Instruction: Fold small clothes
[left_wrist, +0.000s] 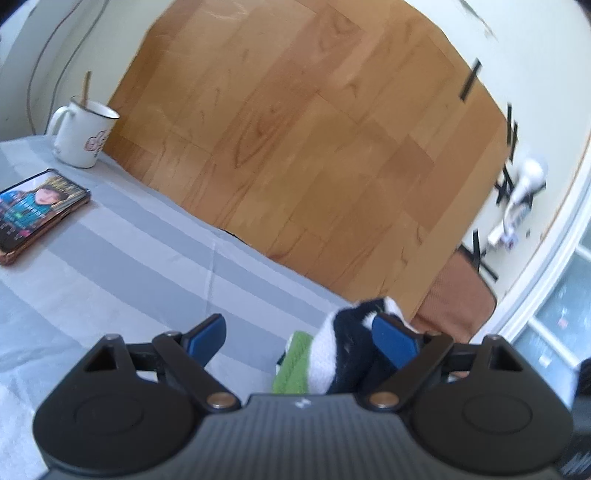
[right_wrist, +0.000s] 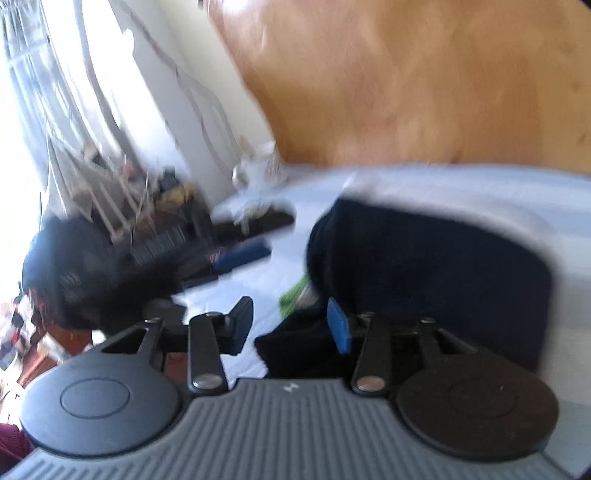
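In the left wrist view a small black, white and green garment (left_wrist: 340, 350) lies bunched on the grey striped cloth (left_wrist: 129, 258), against my left gripper's right finger. My left gripper (left_wrist: 301, 338) is open, its blue pads wide apart. In the blurred right wrist view a dark navy garment (right_wrist: 424, 273) lies on the pale cloth (right_wrist: 480, 188), with a bit of green fabric (right_wrist: 295, 291) at its near left edge. My right gripper (right_wrist: 295, 325) is open just in front of this garment. The other gripper (right_wrist: 155, 258) shows blurred at the left.
A white mug (left_wrist: 83, 133) with a stick in it and a phone (left_wrist: 33, 210) lie at the far left of the cloth. A wooden board (left_wrist: 314, 129) stands behind the table. A brown cushion (left_wrist: 458, 295) lies beyond the right edge. Clutter (right_wrist: 122, 195) and a curtain are at the left.
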